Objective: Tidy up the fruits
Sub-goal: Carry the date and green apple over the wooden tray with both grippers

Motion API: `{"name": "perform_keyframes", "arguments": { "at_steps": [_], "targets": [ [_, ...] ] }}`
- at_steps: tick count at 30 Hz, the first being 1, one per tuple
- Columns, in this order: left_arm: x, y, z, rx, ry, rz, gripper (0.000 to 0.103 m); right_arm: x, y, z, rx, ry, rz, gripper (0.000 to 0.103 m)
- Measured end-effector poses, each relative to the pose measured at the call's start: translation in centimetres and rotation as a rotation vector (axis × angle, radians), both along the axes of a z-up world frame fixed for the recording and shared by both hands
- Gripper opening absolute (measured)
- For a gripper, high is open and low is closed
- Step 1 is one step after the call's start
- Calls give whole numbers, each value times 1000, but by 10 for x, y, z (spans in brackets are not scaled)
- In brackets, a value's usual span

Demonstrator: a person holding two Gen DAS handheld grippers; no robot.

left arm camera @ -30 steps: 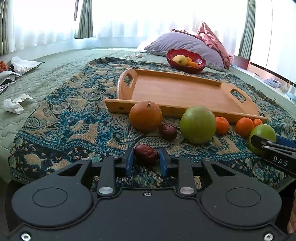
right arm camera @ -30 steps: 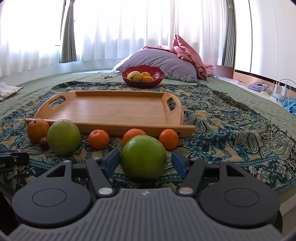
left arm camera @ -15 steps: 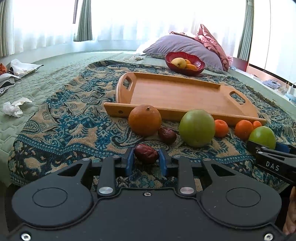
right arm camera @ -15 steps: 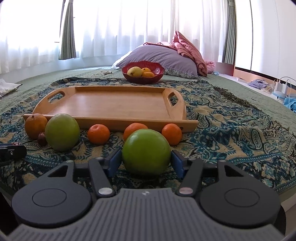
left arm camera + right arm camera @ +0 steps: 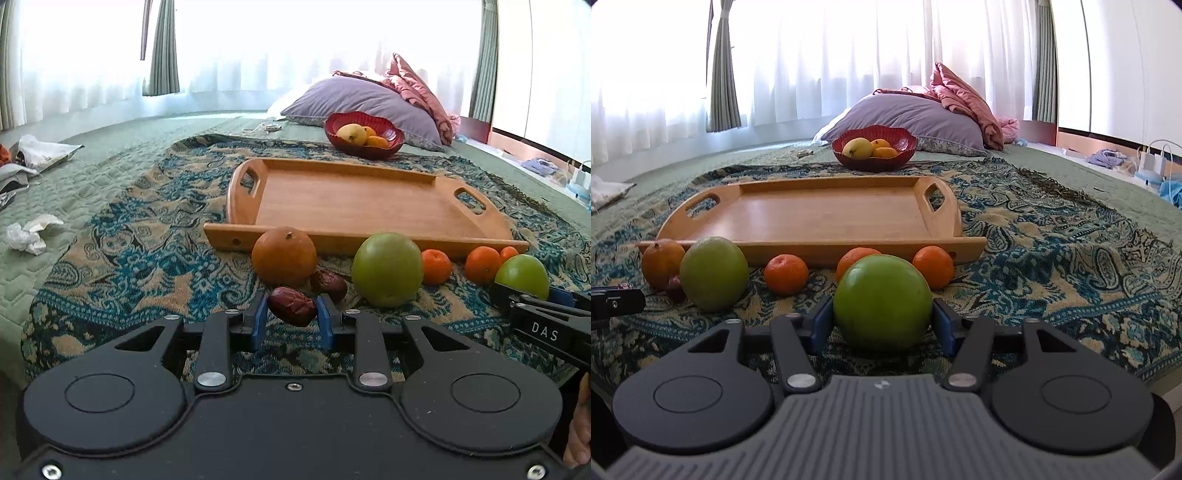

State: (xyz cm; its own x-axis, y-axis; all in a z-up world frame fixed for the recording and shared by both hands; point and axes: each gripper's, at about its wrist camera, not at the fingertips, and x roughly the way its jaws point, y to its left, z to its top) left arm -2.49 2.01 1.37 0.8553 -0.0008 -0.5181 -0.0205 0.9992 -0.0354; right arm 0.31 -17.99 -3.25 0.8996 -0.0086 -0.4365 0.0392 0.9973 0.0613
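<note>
My left gripper (image 5: pixel 291 318) is shut on a wrinkled red date (image 5: pixel 292 305), held just above the patterned blanket. A second date (image 5: pixel 330 281) lies beside a large orange (image 5: pixel 283 257). My right gripper (image 5: pixel 882 322) is shut on a green apple (image 5: pixel 882 301), also seen in the left wrist view (image 5: pixel 522 275). Another green apple (image 5: pixel 386 269) (image 5: pixel 714 272) and three small tangerines (image 5: pixel 786 274) (image 5: pixel 932 266) (image 5: pixel 857 258) lie in front of the empty wooden tray (image 5: pixel 354 201) (image 5: pixel 827 210).
A red bowl (image 5: pixel 364 134) (image 5: pixel 874 147) with yellow and orange fruit stands behind the tray, before a purple pillow (image 5: pixel 908 118). Crumpled paper (image 5: pixel 31 232) and bags (image 5: pixel 33 158) lie at the left. The blanket's front edge (image 5: pixel 1137 354) drops off near me.
Both grippers have risen slightly, lifting the date and the green apple off the blanket. The view of the tray has dropped lower in both frames.
</note>
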Motion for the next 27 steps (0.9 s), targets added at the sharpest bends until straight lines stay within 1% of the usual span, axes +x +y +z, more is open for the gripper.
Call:
{"name": "perform_keyframes", "arguments": {
  "at_steps": [8, 15, 19, 22, 25, 27],
  "targets": [
    [6, -2, 15, 7, -29, -11, 27, -1, -6, 10, 24, -38, -6, 60],
    [30, 0, 37, -1, -48, -45, 27, 10, -15, 27, 32, -67, 0, 60],
    [56, 3, 57, -18, -47, -71, 27, 31, -20, 43, 27, -75, 5, 60],
    [82, 6, 70, -42, -53, -100, 27, 51, -25, 56, 58, -61, 25, 60],
    [115, 13, 82, -75, -28, -139, 27, 77, -31, 68, 78, -23, 61, 60],
    [139, 19, 90, -94, 7, -160, 27, 95, -34, 75, 85, 5, 82, 60]
  ]
}}
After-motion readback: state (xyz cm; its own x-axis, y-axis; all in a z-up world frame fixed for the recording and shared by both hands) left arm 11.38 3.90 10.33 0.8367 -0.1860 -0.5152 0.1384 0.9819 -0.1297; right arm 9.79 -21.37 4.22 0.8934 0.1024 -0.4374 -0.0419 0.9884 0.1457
